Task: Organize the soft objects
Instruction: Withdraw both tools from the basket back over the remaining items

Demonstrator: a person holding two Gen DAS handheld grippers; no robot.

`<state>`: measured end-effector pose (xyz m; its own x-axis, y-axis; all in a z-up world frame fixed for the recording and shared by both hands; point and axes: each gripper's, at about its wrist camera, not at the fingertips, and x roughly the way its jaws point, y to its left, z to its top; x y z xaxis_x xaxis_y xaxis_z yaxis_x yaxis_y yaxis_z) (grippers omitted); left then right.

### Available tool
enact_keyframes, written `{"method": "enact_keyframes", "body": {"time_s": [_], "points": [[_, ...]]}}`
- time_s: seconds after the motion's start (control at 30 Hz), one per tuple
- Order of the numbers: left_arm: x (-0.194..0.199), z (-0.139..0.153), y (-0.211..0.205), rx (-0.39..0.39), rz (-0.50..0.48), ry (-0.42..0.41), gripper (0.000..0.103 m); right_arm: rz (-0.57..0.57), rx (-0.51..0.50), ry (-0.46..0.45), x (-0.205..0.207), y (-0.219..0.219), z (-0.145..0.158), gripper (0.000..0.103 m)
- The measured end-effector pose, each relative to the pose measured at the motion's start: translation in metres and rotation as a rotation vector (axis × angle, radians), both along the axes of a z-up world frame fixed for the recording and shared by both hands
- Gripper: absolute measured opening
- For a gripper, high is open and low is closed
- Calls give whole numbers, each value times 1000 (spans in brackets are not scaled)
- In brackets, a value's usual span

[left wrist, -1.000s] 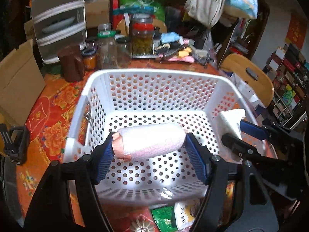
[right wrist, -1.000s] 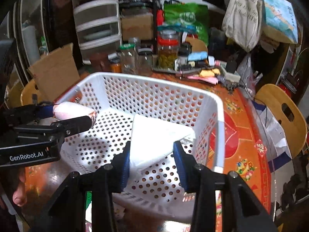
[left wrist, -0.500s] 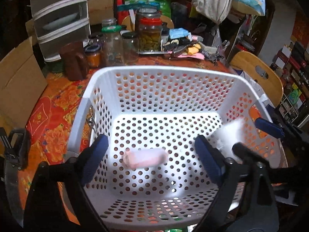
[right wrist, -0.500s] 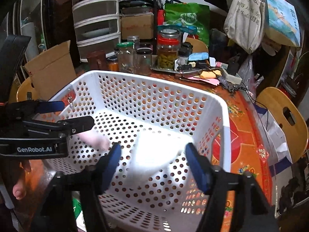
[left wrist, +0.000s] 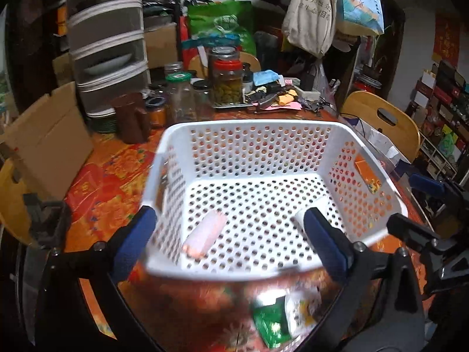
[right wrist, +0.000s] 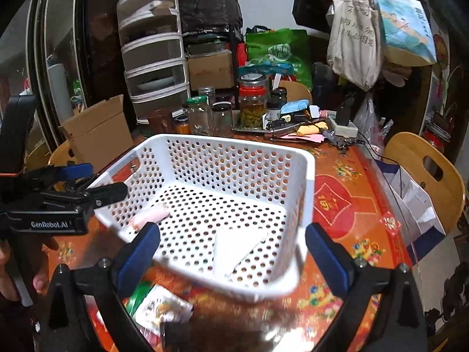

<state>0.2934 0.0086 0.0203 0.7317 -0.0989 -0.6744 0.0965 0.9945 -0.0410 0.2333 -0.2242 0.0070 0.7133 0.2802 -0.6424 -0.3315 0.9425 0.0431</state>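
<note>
A pink roll was seen lying on the perforated floor of the white basket, between the jaws of the left gripper but below and beyond them, nearer the left-hand jaw and touched by neither. In the right wrist view the roll was found just past the tip of the left-hand jaw of the right gripper. A white folded cloth was laid flat on the basket floor, between the right gripper's jaws and beyond them, toward the near wall. In the left wrist view only a small corner of the cloth could be made out, beside the right-hand jaw.

Both grippers were held with jaws spread wide apart, and nothing was gripped by either. The basket's near wall was straddled by each pair of jaws.

Under the jaws, on the red patterned table, snack packets were seen, blurred. Beyond the basket, glass jars and a cardboard box were stood.
</note>
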Motion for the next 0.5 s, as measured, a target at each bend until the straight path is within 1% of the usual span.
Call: {"method": "enact_keyframes", "body": {"time_s": [0.13, 0.23, 0.5], "points": [[-35, 3, 4, 7, -11, -20, 103, 4, 12, -10, -31, -7, -1, 99], [-54, 3, 4, 12, -14, -19, 103, 18, 23, -21, -49, -7, -3, 99], [-112, -10, 6, 20, -9, -20, 103, 41, 72, -38, -97, -8, -12, 99]]}}
